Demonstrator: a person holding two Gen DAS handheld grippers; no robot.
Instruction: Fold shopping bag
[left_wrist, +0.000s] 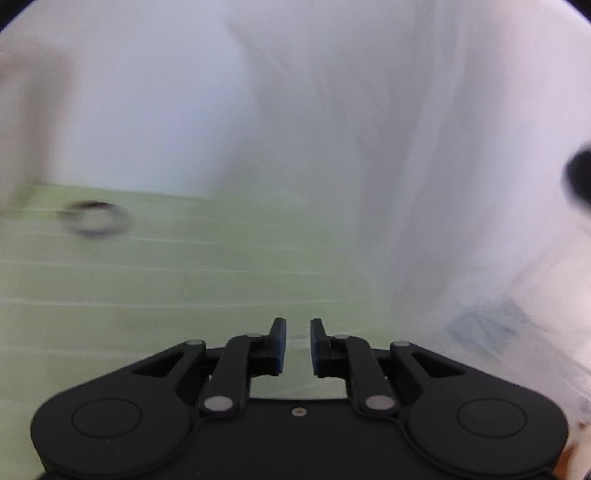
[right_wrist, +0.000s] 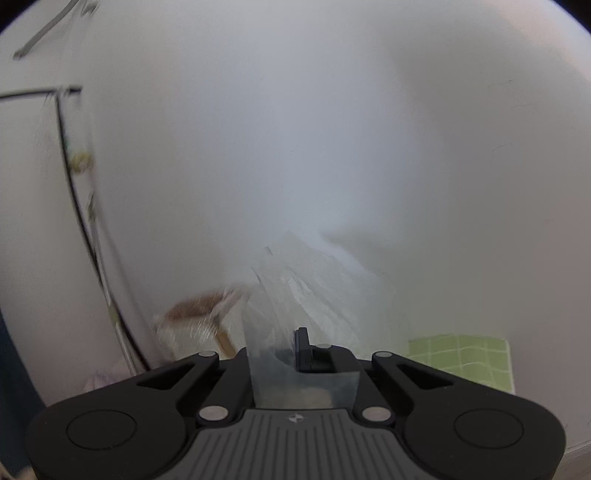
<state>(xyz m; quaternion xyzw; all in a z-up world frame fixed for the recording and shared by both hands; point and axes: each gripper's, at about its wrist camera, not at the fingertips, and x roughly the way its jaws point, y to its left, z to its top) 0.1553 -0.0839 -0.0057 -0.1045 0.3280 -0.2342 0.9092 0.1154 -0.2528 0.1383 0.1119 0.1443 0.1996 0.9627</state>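
Green gridded matting covered the worktop (left_wrist: 155, 280), and a plain white wall stood behind it, everything smeared by motion blur. On the mat, out toward ten o'clock in the left wrist view, lay a dark ring (left_wrist: 94, 218) too blurred to identify.

The left claw (left_wrist: 297, 349) hung low over the mat with a narrow gap between its blue pads, and nothing sat in that gap. The shopping bag (left_wrist: 424, 166), thin translucent white plastic, hung as a tall curtain from about twelve o'clock round to three o'clock of that claw, well clear of its fingers, with a faint bluish print showing through near four o'clock. A dark blob at the right edge may have been part of the other tool, though the blur left that uncertain.

The right claw (right_wrist: 291, 350) was closed on the bag (right_wrist: 295, 280): a strip of film ran up between its fingers and draped over the left one, fanning out toward twelve o'clock. Holding the bag up by one edge probably let gravity pull the film straight and shed its creases before any fold. A patch of the green mat (right_wrist: 469, 358) showed at three o'clock, below the lifted claw.

By my reading the folding was at an early stage, with the bag raised and the empty left claw likely placed to take a second edge.
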